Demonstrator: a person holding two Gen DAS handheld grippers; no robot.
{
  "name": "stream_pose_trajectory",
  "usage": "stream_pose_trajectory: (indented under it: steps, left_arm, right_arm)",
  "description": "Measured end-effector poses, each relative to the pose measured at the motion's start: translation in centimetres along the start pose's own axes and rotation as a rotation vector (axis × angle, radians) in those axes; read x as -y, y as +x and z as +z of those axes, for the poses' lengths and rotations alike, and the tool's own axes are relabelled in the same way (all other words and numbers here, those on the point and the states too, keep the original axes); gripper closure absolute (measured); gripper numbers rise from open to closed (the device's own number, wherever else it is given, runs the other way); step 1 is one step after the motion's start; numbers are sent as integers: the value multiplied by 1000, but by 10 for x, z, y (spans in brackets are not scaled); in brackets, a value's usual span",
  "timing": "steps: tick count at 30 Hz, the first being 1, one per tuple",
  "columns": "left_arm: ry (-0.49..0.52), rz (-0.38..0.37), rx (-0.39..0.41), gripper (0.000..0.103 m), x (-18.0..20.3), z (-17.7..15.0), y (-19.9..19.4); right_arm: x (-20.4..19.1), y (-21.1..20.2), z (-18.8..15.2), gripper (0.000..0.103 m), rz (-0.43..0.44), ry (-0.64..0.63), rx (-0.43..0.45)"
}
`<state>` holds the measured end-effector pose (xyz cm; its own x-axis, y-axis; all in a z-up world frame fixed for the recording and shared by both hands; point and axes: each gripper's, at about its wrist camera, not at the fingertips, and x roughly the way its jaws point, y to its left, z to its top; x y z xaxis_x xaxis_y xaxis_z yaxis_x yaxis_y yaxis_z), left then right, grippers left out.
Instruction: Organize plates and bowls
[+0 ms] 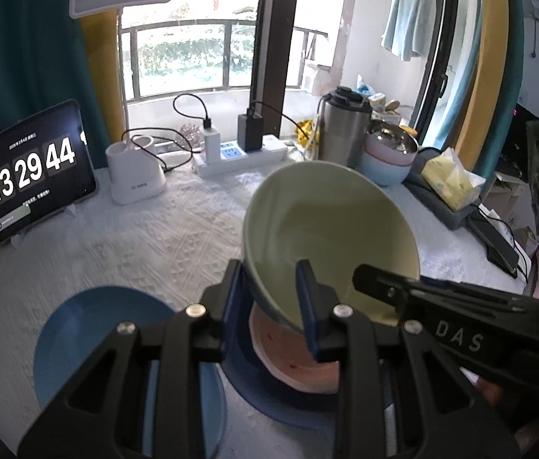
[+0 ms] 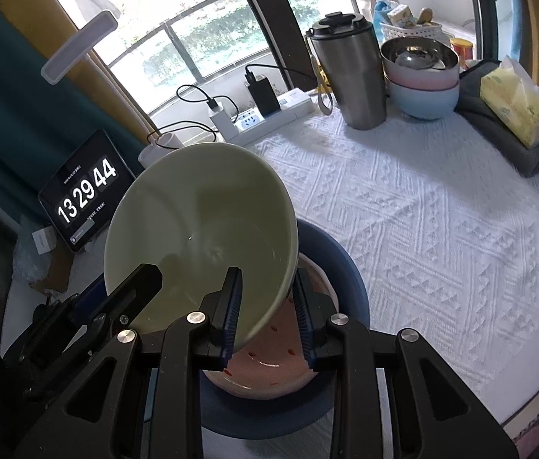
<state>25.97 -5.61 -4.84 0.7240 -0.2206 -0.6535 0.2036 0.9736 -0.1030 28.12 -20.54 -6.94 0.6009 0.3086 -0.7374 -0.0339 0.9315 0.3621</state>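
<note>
- White textured tabletop, window behind.
- Left tool and right tool both clamp green bowl rim, tilted over pink plate.
- Risk: uneven grip, bowl slips, chips plate.

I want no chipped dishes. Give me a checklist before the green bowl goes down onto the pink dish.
1. Left gripper clamped on green bowl rim: ok.
2. Right gripper clamped on rim: ok.
3. Pink dish free of other items: ok.
4. Pink dish seated in dark blue plate: ok.
5. Bowl level: not ok, tilted.
6. Bowl base centred over dish: cannot tell.
</note>
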Motion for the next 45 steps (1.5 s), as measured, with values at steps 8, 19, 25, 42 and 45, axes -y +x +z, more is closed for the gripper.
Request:
stream_pose_trajectory:
  steps: [8,19,25,42,45]
  left_arm:
    - [2,-3,-27,74,3,-12,7]
    - [13,1,-40,74,5,-19,10]
    - [11,-1,-67,74,4,-24,14]
    - [-3,-18,-109,72,-5,-36,18]
    - [-5,-15,-109,72,-7,-37,17]
  right_arm:
    - [9,7,-12,74,-10,10,-26]
    - [15,12,-19,74,-19,10,-45]
    - [16,13,-24,74,-32,9,-55]
    - [12,13,-27,72,-67,-22,-46]
    - [13,12,-28,72,-69,-25,-39]
